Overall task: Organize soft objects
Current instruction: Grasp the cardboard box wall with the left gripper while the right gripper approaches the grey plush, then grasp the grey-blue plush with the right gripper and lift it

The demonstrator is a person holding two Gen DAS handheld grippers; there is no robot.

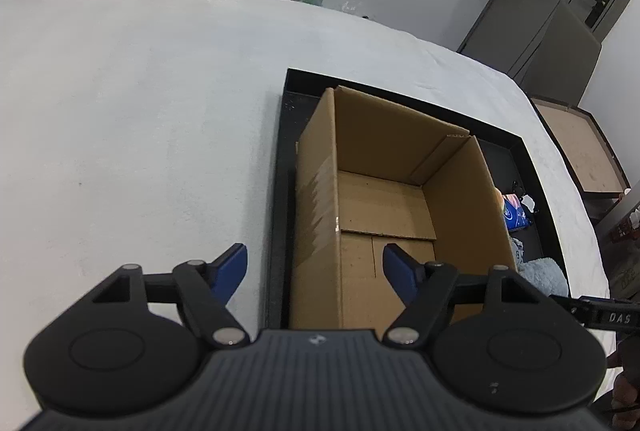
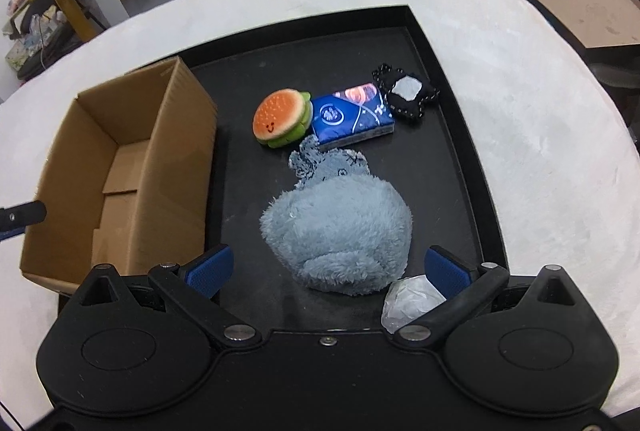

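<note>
- In the left wrist view, our left claw [image 1: 315,267] sits at the lower middle of the frame with its blue fingers apart and nothing between the pads; it hangs over the near left wall of the open cardboard box [image 1: 320,199].
- The box stands inside a black tray [image 1: 280,167] at the centre and right of the frame, and we see nothing in it but its bottom flaps.
- The tray rests on a surface covered in white cloth [image 1: 140,111].
- In the right wrist view, our right claw [image 2: 327,269] is spread wide at the bottom of the frame, empty, with the fluffy blue plush [image 2: 340,231] just ahead of its fingers.
- Above the plush, near the frame's centre, lie a burger toy [image 2: 282,119], a blue tissue pack [image 2: 352,115] touching it, and a black pouch [image 2: 408,95] at the pack's right end.
- A crumpled clear wrapper [image 2: 412,301] lies by the right finger.
</note>
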